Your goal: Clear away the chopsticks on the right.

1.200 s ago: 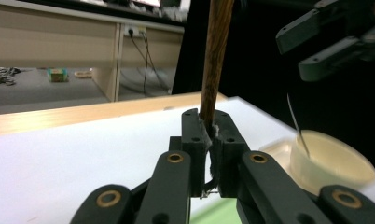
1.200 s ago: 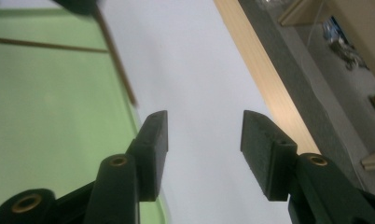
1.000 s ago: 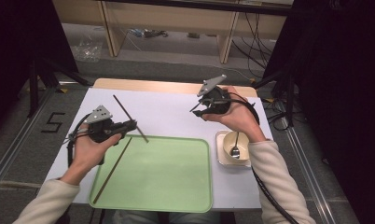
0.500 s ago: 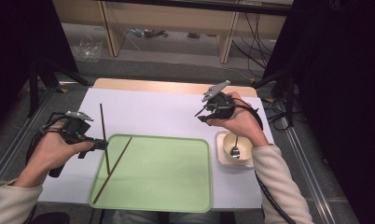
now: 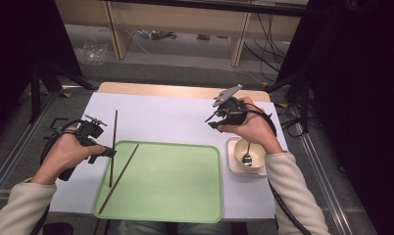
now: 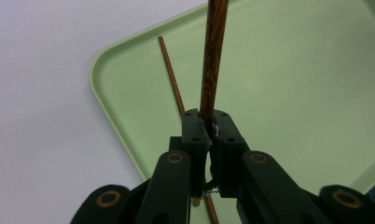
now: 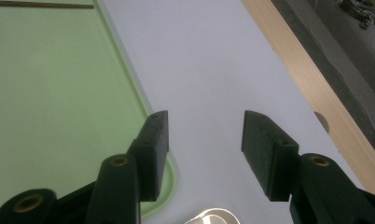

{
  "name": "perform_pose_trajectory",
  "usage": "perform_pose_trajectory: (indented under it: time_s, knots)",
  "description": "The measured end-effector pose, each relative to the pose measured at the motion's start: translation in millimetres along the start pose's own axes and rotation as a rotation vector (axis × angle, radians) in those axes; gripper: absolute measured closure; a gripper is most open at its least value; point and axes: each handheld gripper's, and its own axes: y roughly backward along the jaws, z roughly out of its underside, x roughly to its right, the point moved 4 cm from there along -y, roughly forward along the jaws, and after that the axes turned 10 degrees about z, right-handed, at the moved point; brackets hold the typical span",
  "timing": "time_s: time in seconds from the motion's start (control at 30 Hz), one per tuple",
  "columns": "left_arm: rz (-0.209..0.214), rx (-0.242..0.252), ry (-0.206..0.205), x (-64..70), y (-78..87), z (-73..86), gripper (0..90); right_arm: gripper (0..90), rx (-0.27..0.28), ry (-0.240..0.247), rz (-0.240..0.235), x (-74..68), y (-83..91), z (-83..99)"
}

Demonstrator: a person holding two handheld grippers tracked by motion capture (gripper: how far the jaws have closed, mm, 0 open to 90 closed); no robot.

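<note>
Over the tray (image 5: pixel 185 186), left tongs (image 5: pixel 109 152) clamp a chopstick (image 5: pixel 113 142).

The chopstick (image 6: pixel 212 56) clamped in the left gripper (image 6: pixel 208 128) looks like dark wood, its grain streaked and its finish faintly glossy; the second chopstick (image 6: pixel 172 77) lying on the tray (image 6: pixel 316 93) is thinner, reddish brown and smooth; the tray seems a matt pale-green plastic, smooth, with a soft sheen along its rim; both grippers' jaws are matt black plastic with brass-coloured rivets, the right gripper (image 7: pixel 205 140) alike; the table top (image 5: pixel 175 117) is a smooth, matt white with a bare wooden edge; the bowl (image 5: pixel 236 147) looks glazed, perhaps ceramic, though it is small here; the spoon (image 5: pixel 246 157) in it gleams like metal.
</note>
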Motion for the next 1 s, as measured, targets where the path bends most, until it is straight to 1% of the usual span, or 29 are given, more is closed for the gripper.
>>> perform_pose_trajectory:
  time_s: [0.03, 0.07, 0.13, 0.17, 0.2, 0.23, 0.27, 0.3, 0.33, 0.37, 0.4, 0.47, 0.53, 0.57, 0.6, 0.63, 0.67, 0.7, 0.73, 0.77, 0.8, 0.83, 0.87, 0.9, 0.93, 0.97, 1.0]
  knots:
    - [0.004, -0.006, 0.003, -2.0, -3.1, -1.8, 84.6, 52.2, 0.001, 0.004, -0.008, -0.6, -0.6, -0.2]
    - [-0.002, -0.019, 0.008, -4.6, -6.7, -3.5, 84.6, 52.1, -0.002, 0.003, -0.001, -0.7, -1.2, -0.4]
    - [-0.002, -0.029, 0.021, -8.6, -13.2, -5.8, 84.6, 52.2, -0.003, 0.002, -0.008, -1.7, -1.9, -0.4]
    - [0.002, -0.024, 0.047, -9.9, -17.9, -6.5, 84.7, 52.2, -0.004, 0.003, -0.006, -1.4, -2.0, -0.2]
    - [-0.001, -0.037, 0.054, -13.1, -22.0, -6.5, 84.7, 52.2, -0.004, 0.000, -0.003, -1.2, -1.9, -0.1]
    - [0.001, -0.045, 0.076, -15.9, -27.8, -5.6, 84.8, 52.2, -0.002, 0.003, -0.003, -0.6, -1.8, 0.2]
    - [-0.001, -0.050, 0.087, -17.9, -31.2, -4.5, 84.8, 52.3, -0.003, -0.002, -0.007, 0.0, -1.0, 0.8]
    - [0.006, -0.050, 0.116, -19.4, -36.1, -2.5, 84.8, 52.4, 0.002, 0.002, -0.001, 1.3, -1.1, 1.0]
    - [0.014, -0.033, 0.155, -20.6, -40.7, -0.7, 84.7, 52.5, -0.005, -0.004, 0.000, 1.6, -0.3, 2.0]
    - [0.033, -0.025, 0.196, -21.6, -44.4, 2.2, 84.7, 52.5, -0.003, -0.002, 0.002, 2.8, 0.3, 2.6]
    - [0.035, -0.041, 0.192, -25.5, -45.7, 5.9, 84.7, 52.8, -0.008, -0.014, -0.003, 2.7, 1.6, 3.3]
    - [0.043, -0.039, 0.227, -28.7, -52.2, 14.4, 84.6, 53.4, -0.014, -0.030, 0.004, 5.0, 3.7, 5.2]
    - [0.059, -0.049, 0.270, -28.1, -57.8, 21.7, 84.4, 53.5, -0.015, -0.039, 0.008, 6.9, 4.9, 7.1]
    - [0.058, -0.048, 0.271, -28.7, -60.8, 24.9, 84.3, 53.4, -0.020, -0.049, 0.012, 8.2, 5.8, 8.7]
    - [0.059, -0.054, 0.261, -29.8, -62.6, 27.7, 84.3, 53.4, -0.023, -0.051, 0.019, 10.1, 6.1, 10.4]
    - [0.059, -0.061, 0.264, -29.8, -63.9, 29.9, 84.2, 53.4, -0.028, -0.054, 0.028, 12.2, 6.3, 12.5]
    - [0.056, -0.059, 0.283, -28.2, -65.4, 31.9, 84.2, 53.5, -0.036, -0.067, 0.039, 13.9, 6.7, 15.0]
    - [0.062, -0.063, 0.279, -28.7, -65.8, 33.3, 84.1, 53.5, -0.042, -0.077, 0.045, 16.5, 7.0, 18.3]
    - [0.056, -0.059, 0.271, -29.5, -65.9, 34.2, 84.0, 53.6, -0.044, -0.082, 0.047, 18.8, 7.2, 21.1]
    - [0.060, -0.059, 0.293, -28.0, -66.2, 35.3, 83.9, 53.7, -0.047, -0.092, 0.056, 20.6, 7.7, 23.6]
    - [0.060, -0.070, 0.268, -30.2, -65.5, 36.7, 83.8, 53.9, -0.055, -0.100, 0.065, 23.5, 8.5, 27.1]
    - [0.057, -0.064, 0.283, -29.3, -65.8, 37.7, 83.6, 54.1, -0.056, -0.115, 0.083, 26.6, 9.1, 30.6]
    - [0.064, -0.053, 0.328, -26.3, -66.8, 39.0, 83.5, 54.1, -0.057, -0.133, 0.097, 30.2, 10.4, 34.0]
    - [0.065, -0.059, 0.349, -24.8, -66.4, 40.3, 83.4, 54.1, -0.045, -0.141, 0.109, 34.4, 11.3, 37.2]
    - [0.066, -0.046, 0.348, -24.4, -66.3, 41.1, 83.1, 54.1, -0.054, -0.173, 0.137, 38.1, 14.1, 40.6]
    - [0.065, -0.047, 0.335, -24.4, -64.6, 42.2, 82.8, 54.1, -0.053, -0.182, 0.146, 43.1, 15.7, 43.8]
    - [0.063, -0.054, 0.292, -27.2, -62.8, 42.9, 82.4, 54.1, -0.052, -0.211, 0.175, 48.3, 18.6, 47.6]
